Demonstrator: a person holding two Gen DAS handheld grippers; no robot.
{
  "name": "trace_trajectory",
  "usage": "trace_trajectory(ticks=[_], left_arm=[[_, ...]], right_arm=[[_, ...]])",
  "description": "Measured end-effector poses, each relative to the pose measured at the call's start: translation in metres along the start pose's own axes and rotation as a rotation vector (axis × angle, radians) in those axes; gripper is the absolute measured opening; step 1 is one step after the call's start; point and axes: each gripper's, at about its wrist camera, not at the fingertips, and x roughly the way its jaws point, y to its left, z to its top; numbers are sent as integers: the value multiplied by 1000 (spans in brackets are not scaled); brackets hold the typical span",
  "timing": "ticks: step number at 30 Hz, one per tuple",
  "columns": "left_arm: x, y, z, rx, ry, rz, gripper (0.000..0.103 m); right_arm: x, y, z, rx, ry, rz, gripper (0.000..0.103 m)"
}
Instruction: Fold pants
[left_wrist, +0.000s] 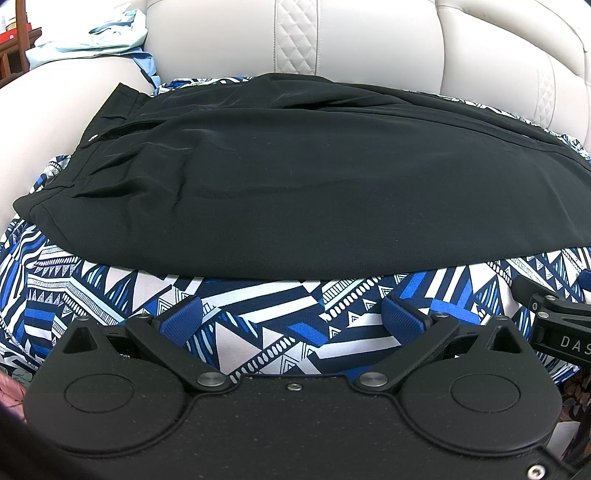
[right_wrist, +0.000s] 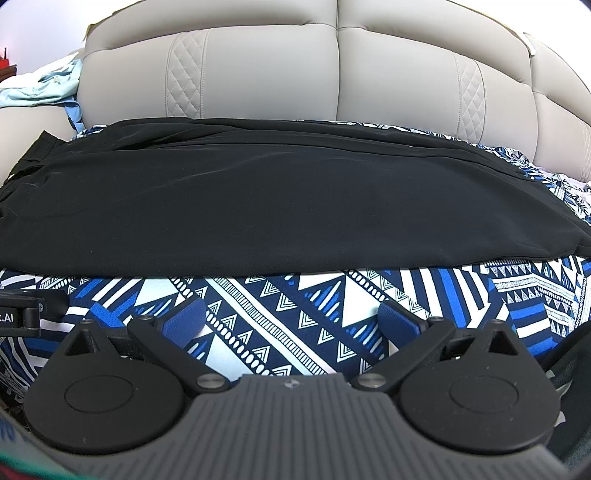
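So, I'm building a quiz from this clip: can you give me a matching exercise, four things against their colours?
Things:
1. pants
2. sofa backrest
3. cloth under the pants
4. gripper pads

Colours:
A. solid blue
B. black
C. blue, white and navy geometric print
D. pale grey

Pairs: 1-B, 2-D, 3-C, 4-A

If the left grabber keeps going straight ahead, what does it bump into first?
Probably the near edge of the black pants. The open left gripper hovers over the patterned cloth; if angled down, it might touch that first.
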Motion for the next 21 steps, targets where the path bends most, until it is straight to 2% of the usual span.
trace_trajectory(ticks=[21], left_arm=[[0,0,0,0,0,0,103]], right_arm=[[-1,-1,-1,0,0,0,103]])
